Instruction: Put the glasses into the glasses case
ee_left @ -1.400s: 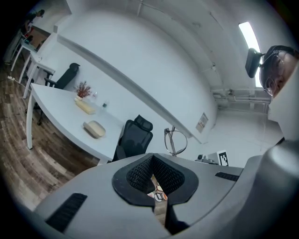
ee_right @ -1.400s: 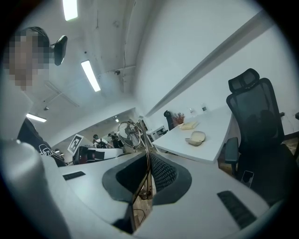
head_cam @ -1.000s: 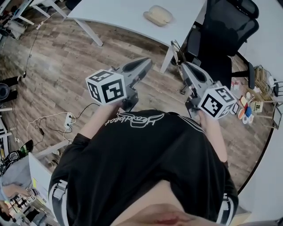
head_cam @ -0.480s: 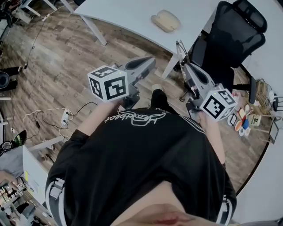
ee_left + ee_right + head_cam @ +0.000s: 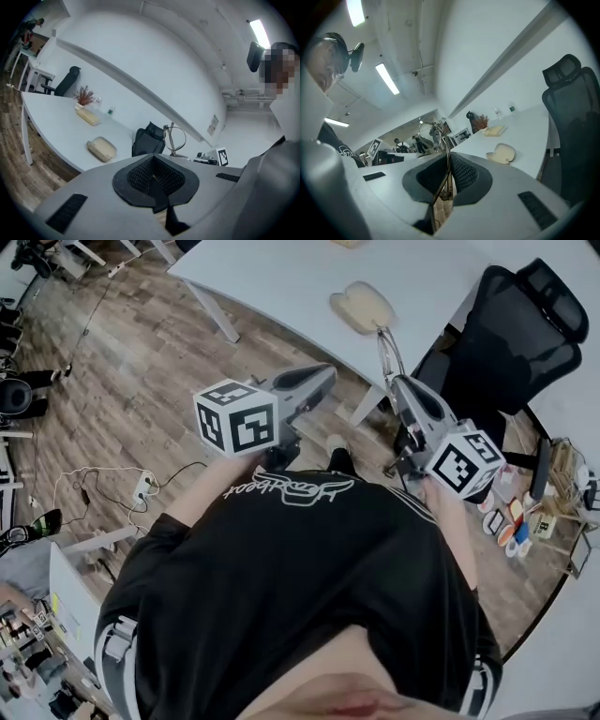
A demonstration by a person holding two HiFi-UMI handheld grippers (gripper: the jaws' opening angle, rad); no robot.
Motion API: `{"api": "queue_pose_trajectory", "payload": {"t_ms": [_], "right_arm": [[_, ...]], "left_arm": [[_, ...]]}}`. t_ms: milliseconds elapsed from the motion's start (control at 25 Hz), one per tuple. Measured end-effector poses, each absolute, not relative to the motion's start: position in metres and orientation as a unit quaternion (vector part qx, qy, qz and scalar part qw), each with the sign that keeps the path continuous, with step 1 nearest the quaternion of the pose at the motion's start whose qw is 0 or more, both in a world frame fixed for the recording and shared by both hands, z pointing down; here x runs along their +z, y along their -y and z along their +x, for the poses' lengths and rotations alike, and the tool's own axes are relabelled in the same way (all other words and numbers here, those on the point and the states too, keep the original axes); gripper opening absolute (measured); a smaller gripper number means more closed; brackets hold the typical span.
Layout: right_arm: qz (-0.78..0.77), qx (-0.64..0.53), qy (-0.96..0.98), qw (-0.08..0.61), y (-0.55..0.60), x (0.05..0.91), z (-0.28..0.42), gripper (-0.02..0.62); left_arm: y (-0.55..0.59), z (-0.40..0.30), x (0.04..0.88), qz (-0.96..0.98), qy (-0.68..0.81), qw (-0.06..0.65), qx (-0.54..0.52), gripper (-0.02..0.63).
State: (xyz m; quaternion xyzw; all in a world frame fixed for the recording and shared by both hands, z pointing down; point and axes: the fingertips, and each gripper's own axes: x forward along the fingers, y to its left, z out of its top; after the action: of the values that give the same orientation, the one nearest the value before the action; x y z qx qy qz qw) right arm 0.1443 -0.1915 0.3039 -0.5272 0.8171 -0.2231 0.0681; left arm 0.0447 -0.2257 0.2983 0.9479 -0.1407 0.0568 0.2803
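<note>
While I watch through the head view, the left gripper (image 5: 322, 378) and the right gripper (image 5: 397, 386) are both held out in front of the person's black shirt (image 5: 300, 577), above the wooden floor (image 5: 131, 362). The glasses (image 5: 385, 349) stick up from the right gripper's tip, their thin wire frame crossing the edge of the white table (image 5: 281, 277). The glasses case (image 5: 364, 306) lies on that table, apart from both grippers, and a black office chair (image 5: 502, 334) stands just to its right. A white power strip (image 5: 145, 489) lies on the floor at the left.

Through the left gripper view, I see the left gripper (image 5: 155, 180) with its black pads pressed together and nothing between them. Beyond it, the beige glasses case (image 5: 101, 149) rests on the table (image 5: 51, 126), with the chair (image 5: 147, 139) behind. The glasses (image 5: 175, 139) show further right, in the air. A small reddish plant (image 5: 84, 96) stands at the far end.

Through the right gripper view, the right gripper (image 5: 446, 182) is pinching the glasses (image 5: 427, 135) by their folded wire arms, so the lenses rise above the jaws. The glasses case (image 5: 502, 153) sits on the table (image 5: 529, 136) well apart from them, with the chair (image 5: 572, 117) at the right.
</note>
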Motion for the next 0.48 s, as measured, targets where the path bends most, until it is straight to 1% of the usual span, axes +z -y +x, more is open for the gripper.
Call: {"api": "queue_pose_trajectory", "payload": {"t_ms": [480], "right_arm": [[-0.51,-0.26,-0.816,0.073,0.293,0.323,0.204,0.026]], "left_arm": [[0.322,0.104,0.32,0.933,0.163,0.31,0.084,0.006]]}}
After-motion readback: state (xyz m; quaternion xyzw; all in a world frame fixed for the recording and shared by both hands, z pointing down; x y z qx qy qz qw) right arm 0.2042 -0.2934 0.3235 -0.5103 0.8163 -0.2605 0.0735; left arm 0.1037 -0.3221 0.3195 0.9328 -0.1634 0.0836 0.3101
